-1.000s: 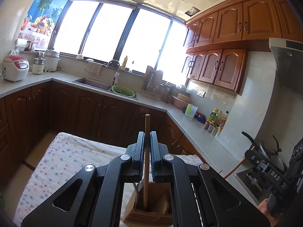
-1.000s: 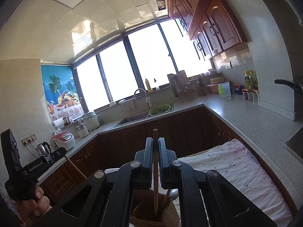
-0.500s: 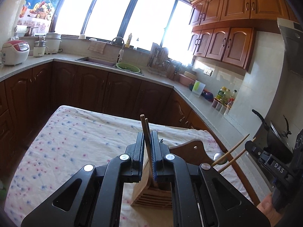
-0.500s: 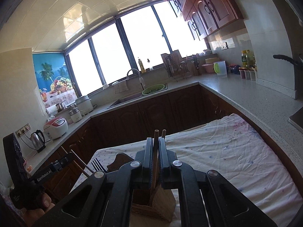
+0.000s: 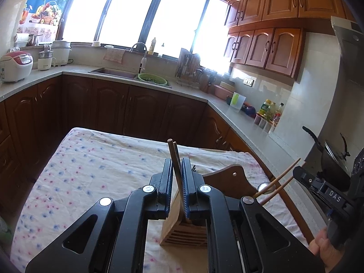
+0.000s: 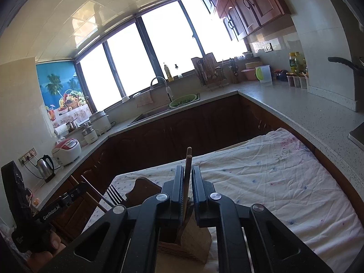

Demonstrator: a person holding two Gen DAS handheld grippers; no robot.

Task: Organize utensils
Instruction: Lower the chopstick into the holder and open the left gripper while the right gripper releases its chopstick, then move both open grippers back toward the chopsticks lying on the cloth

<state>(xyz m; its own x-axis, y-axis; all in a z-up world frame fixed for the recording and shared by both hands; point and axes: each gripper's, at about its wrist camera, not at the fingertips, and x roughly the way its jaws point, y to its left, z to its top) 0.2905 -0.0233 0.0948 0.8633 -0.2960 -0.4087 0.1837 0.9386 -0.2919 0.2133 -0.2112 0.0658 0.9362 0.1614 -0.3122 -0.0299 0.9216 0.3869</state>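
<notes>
A wooden utensil holder (image 5: 182,225) (image 6: 195,238) stands on the cloth-covered table (image 5: 91,170), just below both grippers. A pair of brown chopsticks (image 5: 174,157) stands in the holder between the jaws of my left gripper (image 5: 177,161), leaning on the right pad with a thin gap at the left pad. Another pair of chopsticks (image 6: 188,163) rests in the holder between the jaws of my right gripper (image 6: 187,169). Those jaws are opening, with a gap at the right pad. A fork (image 6: 113,195) and a metal spoon (image 5: 265,186) also stick up from the holder.
The holder's tall brown back panel (image 5: 232,179) rises behind it. Kitchen counters with dark cabinets surround the table on the far and right sides. A wok (image 5: 334,166) sits on the stove at right. A person's hand (image 6: 43,250) grips the left tool's handle.
Both grippers have come down and lowered their chopsticks into the wooden holder. The jaws of each have parted a little, more so on the right gripper.
</notes>
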